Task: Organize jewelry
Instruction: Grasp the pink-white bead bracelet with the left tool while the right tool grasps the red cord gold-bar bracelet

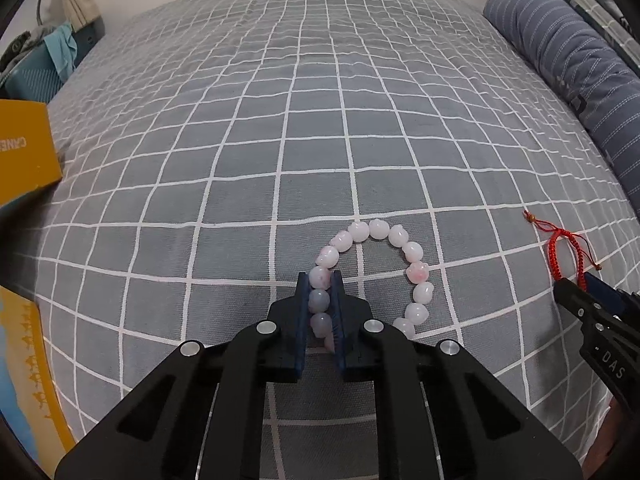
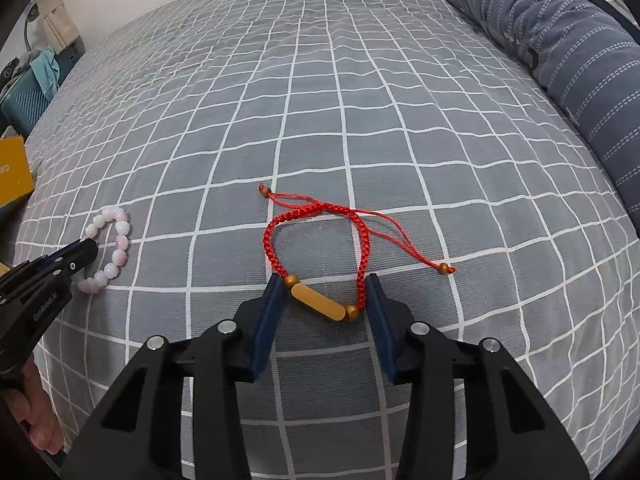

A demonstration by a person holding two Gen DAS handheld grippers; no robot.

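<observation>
Left claw pinched bead bracelet on bed | right claw spread astride red cord bracelet beside it | cord limp, light; gold bar judged firmest hold

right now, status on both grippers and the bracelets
Left gripper shut on pink bead bracelet. Right gripper open, straddling red cord bracelet on the bedspread. Nothing in the way.

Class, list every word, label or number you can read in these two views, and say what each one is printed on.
"DAS": on the right tool, seen from the left wrist view.
"GenRobot.AI": on the left tool, seen from the right wrist view; small, so partly uncertain.
White letters on the yellow box: mirrored and cut off, unreadable.
</observation>
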